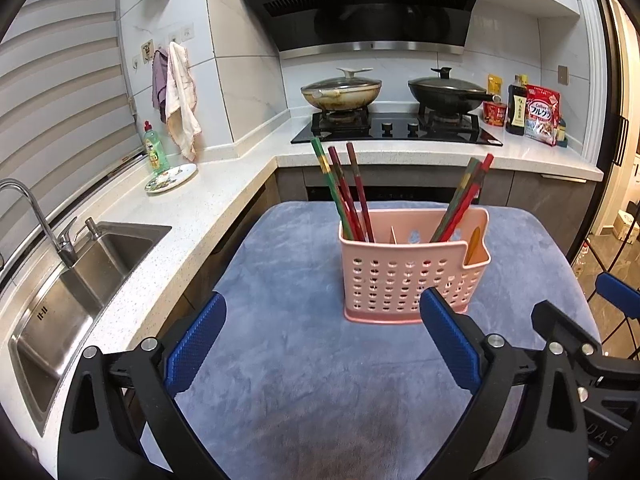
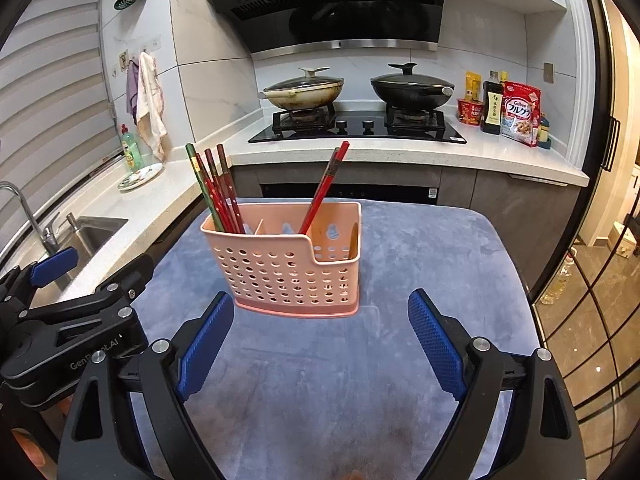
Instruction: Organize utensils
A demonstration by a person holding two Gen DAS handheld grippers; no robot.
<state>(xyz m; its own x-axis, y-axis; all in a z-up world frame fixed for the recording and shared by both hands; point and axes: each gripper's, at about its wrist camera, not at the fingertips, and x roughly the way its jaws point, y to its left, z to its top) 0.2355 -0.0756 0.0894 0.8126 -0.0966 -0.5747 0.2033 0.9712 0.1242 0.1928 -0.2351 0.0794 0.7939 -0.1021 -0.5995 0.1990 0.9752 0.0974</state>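
Each black hand-held gripper (image 2: pixel 320 340) has blue textured pads (image 2: pixel 206 344) and silver screws (image 2: pixel 161 346).

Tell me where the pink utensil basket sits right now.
The pink basket stands upright on the blue cloth, centre of both wrist views, just ahead of the open left gripper and right gripper.

The red cereal bag (image 2: pixel 520 114) on the worktop by the stove carries "Calbee" above the Japanese "フルグラ" in large letters. The black range hood (image 1: pixel 360 0) bears a small pale brand mark at its upper left (it looks like "vatti", though too small to be sure). In the right wrist view, the left hand-held gripper (image 2: pixel 92 256) shows "Gen…ot.AI" on its black body, the middle letters hidden by a bolt, and the dark bottle's (image 2: pixel 492 108) label characters are too small to read.
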